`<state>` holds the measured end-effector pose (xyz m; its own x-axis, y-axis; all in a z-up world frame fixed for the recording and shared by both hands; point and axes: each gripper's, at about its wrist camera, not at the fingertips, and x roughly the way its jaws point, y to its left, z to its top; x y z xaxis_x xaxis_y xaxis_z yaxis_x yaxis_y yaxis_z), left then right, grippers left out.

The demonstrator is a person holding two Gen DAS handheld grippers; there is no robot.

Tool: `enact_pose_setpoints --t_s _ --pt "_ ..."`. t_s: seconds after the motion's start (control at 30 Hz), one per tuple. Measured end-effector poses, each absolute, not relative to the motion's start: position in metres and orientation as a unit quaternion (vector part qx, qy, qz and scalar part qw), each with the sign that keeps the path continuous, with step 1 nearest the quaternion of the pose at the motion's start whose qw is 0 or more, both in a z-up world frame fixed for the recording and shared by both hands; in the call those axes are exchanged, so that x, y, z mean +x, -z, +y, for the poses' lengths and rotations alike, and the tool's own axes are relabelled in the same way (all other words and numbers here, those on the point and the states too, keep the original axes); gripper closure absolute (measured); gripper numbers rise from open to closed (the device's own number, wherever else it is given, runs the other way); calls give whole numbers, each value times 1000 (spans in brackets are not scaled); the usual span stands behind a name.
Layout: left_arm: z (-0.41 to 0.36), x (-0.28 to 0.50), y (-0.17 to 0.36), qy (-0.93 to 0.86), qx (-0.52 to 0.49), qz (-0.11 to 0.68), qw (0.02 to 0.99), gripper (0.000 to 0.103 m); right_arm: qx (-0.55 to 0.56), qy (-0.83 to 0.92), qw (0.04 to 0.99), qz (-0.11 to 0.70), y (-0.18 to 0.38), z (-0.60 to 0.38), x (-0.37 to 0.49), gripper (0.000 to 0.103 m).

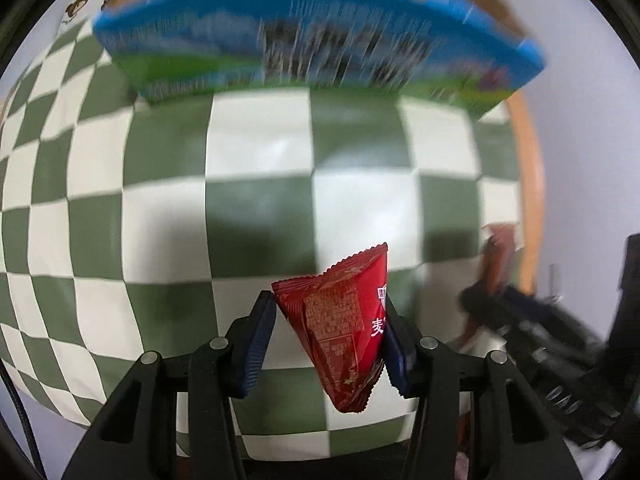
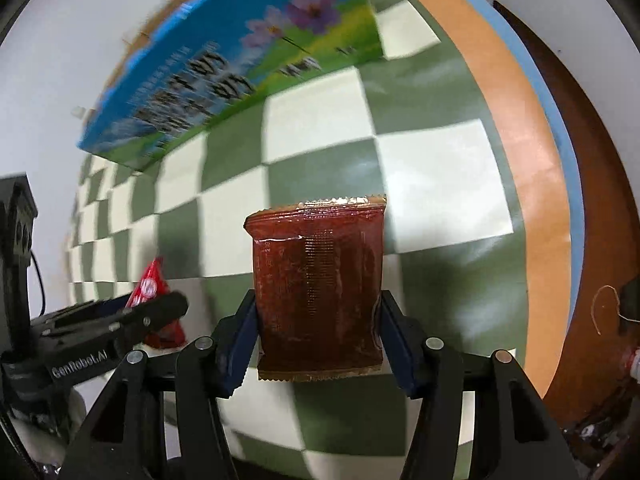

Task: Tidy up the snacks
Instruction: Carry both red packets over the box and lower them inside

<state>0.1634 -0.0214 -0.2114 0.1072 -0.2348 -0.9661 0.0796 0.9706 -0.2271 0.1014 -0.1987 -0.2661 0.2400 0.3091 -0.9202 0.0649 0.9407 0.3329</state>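
- Even, soft light; dim shadows on the checkered cloth (image 1: 256, 152).
- Blue box (image 1: 316, 40) at 12 o'clock motion-blurred.
- Fisheye bends edges, corners black.

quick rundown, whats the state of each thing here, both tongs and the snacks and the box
left tongs: shut on the red snack packet
red snack packet: sealed, held above the checkered cloth
right tongs: shut on the dark brown snack packet
dark brown snack packet: sealed, upright, gripped by its side edges
blue box: standing on the checkered cloth, snacks showing at its open top
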Motion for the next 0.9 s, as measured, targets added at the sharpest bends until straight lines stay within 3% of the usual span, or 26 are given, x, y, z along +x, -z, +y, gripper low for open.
enact_pose_setpoints --t_s 0.27,0.5,0.67,0.9 --pt "-22 214 108 150 -90 587 791 57 175 -130 804 554 184 -188 129 43" --pt "-17 284 74 147 -65 543 824 56 144 -153 844 493 105 -180 197 43" --pt "-8 349 85 131 -59 563 814 56 107 -146 854 487 90 -161 262 43" --pt "12 419 135 99 -62 611 783 56 82 -129 832 534 126 -140 351 43"
